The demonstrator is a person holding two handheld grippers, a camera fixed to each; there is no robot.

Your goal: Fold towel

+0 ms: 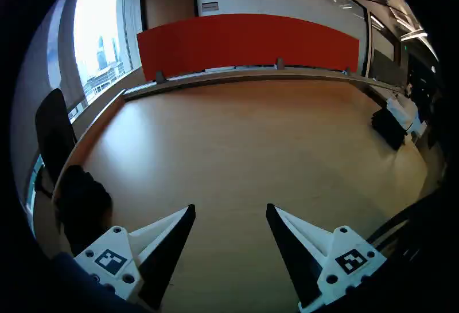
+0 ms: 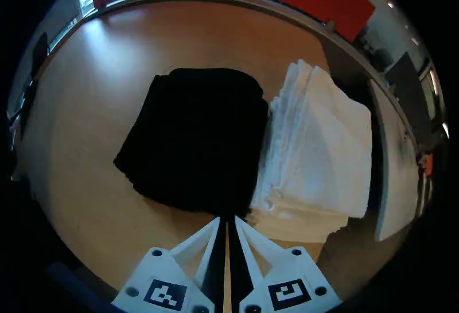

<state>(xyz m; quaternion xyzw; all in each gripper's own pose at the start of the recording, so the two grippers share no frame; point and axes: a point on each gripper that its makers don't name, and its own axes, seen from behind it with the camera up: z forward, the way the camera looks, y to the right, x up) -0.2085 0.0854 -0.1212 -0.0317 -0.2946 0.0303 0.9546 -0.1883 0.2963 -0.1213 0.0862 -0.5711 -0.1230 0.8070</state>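
A stack of folded black towels (image 2: pixel 195 135) lies on the wooden table (image 2: pixel 86 112), with a stack of folded white towels (image 2: pixel 321 147) right beside it. My right gripper (image 2: pixel 228 222) is shut, and its tips rest at the near edge of the black stack. Whether any cloth is pinched between them I cannot make out. My left gripper (image 1: pixel 230 210) hovers open above bare tabletop (image 1: pixel 241 141) with nothing between its fingers. In the left gripper view the black stack (image 1: pixel 389 126) and the white stack (image 1: pixel 403 109) lie far off at the table's right edge.
A red divider panel (image 1: pixel 246 43) runs along the table's far edge. A black chair (image 1: pixel 54 129) and a dark bundle (image 1: pixel 83 204) sit at the left, by the window. A grey board (image 2: pixel 393 169) lies right of the white stack.
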